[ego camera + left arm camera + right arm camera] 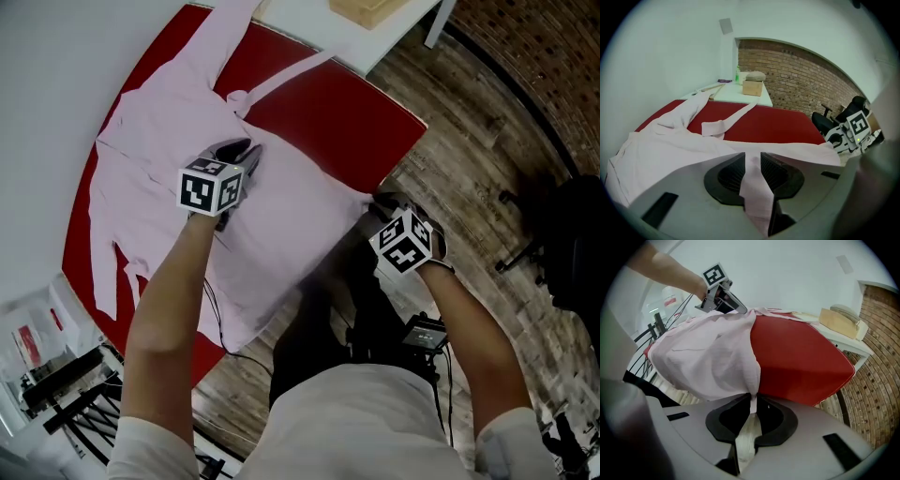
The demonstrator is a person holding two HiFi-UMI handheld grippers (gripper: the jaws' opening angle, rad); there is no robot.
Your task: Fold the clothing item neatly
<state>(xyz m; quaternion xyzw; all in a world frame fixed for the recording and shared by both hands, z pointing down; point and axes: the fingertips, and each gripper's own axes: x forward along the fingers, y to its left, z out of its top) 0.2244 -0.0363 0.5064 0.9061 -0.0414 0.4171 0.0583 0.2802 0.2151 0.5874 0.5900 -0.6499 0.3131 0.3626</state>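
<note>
The pink garment point(281, 216) is thin, pale woven cloth with a fine crinkle. It lies spread over a smooth red bench point(347, 112) with rounded corners, its lower part hanging over the near edge.

The left gripper point(752, 161) has its ribbed black jaws pinched on a flat band of this cloth, which runs straight down between them. Ahead of these jaws the garment lies in soft folds. A long, narrow sleeve point(729, 119) reaches across the bare red surface beyond them.

The right gripper point(752, 401) has its jaws closed almost together on a thin edge of the same cloth at the bench's edge. Up and to the left of them the fabric rises in a loose, rumpled mound. To their right the bench shows bare.

Each gripper carries a cube printed with black-and-white square patterns.

Far beyond the left jaws a plain cardboard box point(752, 87) sits on a white table point(740, 93) against a brick wall point(801, 79). Below the right jaws is a wood-plank floor point(469, 122).
</note>
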